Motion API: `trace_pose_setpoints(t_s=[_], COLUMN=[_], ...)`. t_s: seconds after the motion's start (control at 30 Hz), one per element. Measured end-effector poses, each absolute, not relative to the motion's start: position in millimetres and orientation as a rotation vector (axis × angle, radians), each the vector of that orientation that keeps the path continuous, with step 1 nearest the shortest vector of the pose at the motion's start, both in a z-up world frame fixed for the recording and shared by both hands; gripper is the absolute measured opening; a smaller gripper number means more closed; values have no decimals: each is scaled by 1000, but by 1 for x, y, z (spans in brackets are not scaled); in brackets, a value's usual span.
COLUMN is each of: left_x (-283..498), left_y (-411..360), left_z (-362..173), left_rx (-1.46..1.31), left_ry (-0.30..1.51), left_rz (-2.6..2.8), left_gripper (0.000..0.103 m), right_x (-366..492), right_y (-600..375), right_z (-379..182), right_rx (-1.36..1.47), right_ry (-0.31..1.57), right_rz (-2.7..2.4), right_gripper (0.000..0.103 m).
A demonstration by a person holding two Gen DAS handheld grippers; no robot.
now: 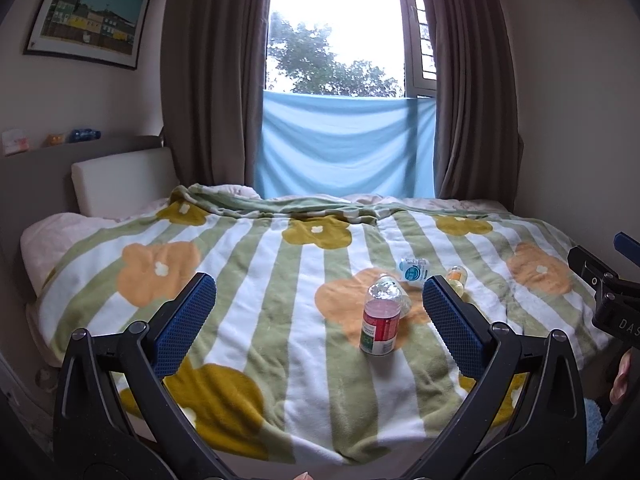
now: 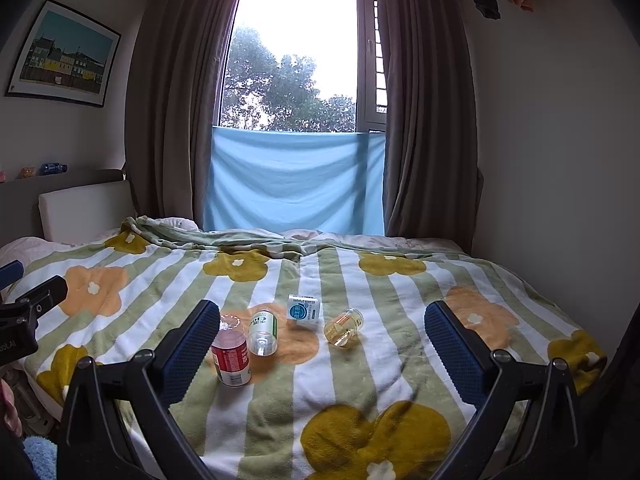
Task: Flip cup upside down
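Note:
Several small cups lie on the striped flower blanket (image 2: 320, 384). A red-labelled clear cup (image 2: 232, 358) stands upright, also in the left wrist view (image 1: 380, 326). A green-and-white cup (image 2: 263, 332) lies on its side behind it. A yellowish clear cup (image 2: 343, 327) lies on its side to the right, also in the left wrist view (image 1: 457, 278). My left gripper (image 1: 318, 318) is open and empty, short of the red cup. My right gripper (image 2: 322, 344) is open and empty, above the blanket in front of the cups.
A white and blue box (image 2: 303, 311) lies behind the cups. The bed meets a white headboard (image 2: 80, 208) at left and curtains (image 2: 172, 120) with a blue cloth (image 2: 296, 180) at the back. The blanket's near edge drops off at the bottom.

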State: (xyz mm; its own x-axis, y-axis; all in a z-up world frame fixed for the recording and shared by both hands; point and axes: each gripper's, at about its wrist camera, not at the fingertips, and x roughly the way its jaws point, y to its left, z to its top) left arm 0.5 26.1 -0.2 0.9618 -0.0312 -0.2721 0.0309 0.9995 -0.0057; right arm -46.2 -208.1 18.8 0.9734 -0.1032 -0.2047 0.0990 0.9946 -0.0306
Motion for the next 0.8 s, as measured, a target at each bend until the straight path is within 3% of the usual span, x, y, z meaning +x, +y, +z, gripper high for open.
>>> trace_pose_setpoints(t_s=[0.8], left_x=[4], left_y=[23], left_z=[1], left_rx=[-3], left_ry=[275], left_rz=[-36], left_gripper=[103], right_x=[-42], right_y=[-204], right_z=[17], right_rx=[-12], right_ry=[228], right_rz=[-94], right_gripper=[102])
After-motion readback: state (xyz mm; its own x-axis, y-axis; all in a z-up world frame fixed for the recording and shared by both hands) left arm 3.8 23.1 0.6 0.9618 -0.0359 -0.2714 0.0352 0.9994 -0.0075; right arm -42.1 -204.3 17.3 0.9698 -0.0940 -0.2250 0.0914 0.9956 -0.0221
